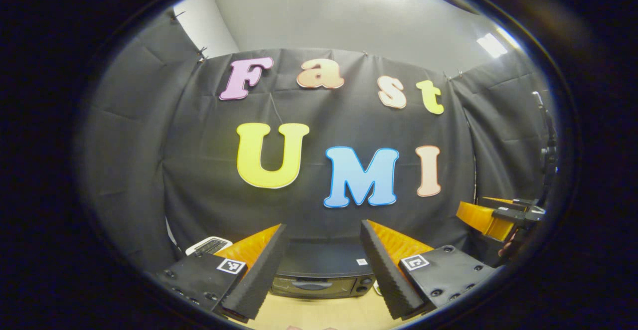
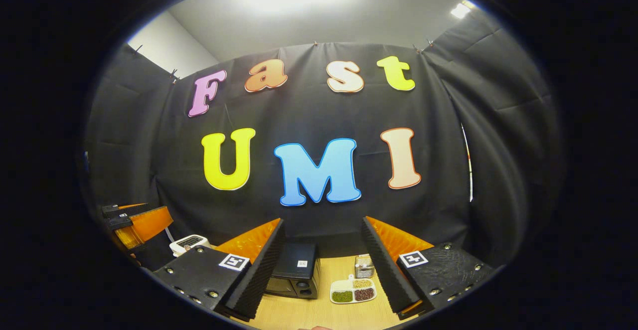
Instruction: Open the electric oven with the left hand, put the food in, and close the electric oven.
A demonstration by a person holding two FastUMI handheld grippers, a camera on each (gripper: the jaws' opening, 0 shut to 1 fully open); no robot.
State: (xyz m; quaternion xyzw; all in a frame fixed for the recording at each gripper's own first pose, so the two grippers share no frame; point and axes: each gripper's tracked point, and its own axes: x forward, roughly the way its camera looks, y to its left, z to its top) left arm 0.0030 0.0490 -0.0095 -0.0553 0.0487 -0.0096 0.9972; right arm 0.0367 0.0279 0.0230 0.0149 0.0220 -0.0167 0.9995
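In the left gripper view, the left hand-held gripper (image 1: 323,270) is held above the light wooden table (image 1: 319,315) with its fingers spread and nothing between them; beyond them sits the black box-shaped electric oven (image 1: 321,272) with its door closed, and a white appliance (image 1: 209,245) lies to its left. In the right gripper view, the right hand-held gripper (image 2: 323,270) is likewise released, with the white divided tray of food (image 2: 353,291) just right of the oven and a small jar (image 2: 364,265) behind it.
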